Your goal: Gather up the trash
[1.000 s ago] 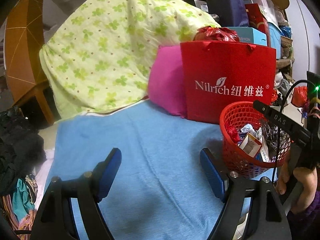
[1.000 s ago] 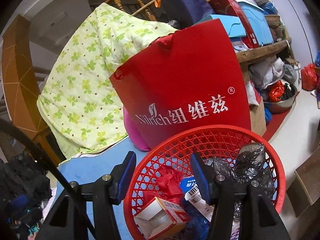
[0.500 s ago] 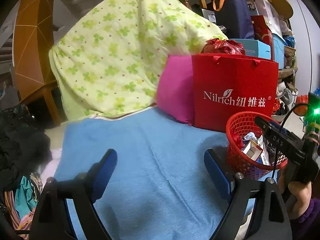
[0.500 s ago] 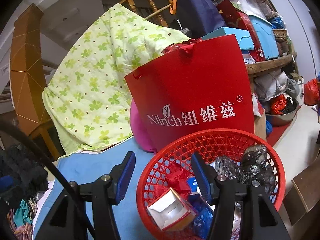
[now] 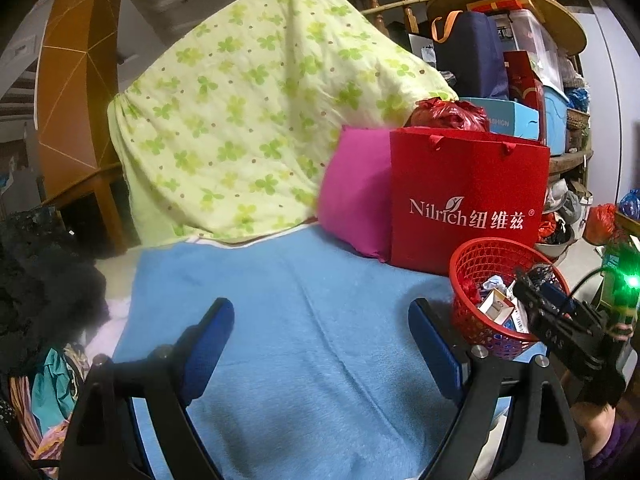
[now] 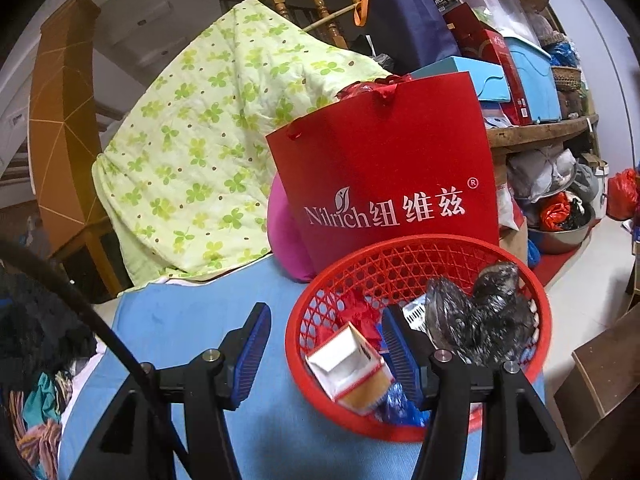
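The left tongs [image 5: 321, 344] point slightly downward with their blue-padded jaws spread wide and nothing between them. At their four o'clock the right tongs [image 5: 530, 286] reach in toward eleven o'clock, a hand [image 5: 592, 424] gripping their handle. In the right wrist view the right tongs [image 6: 326, 350] stand partly open, jaws straddling a red rim without pressing it.

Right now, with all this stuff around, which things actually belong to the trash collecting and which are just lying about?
Part of the job:
- red basket
- small carton and crumpled black plastic inside it
- right gripper, jaws astride the basket's rim
- left gripper, open over the blue blanket

Just lying about:
- red gift bag
- pink pillow
- green clover quilt
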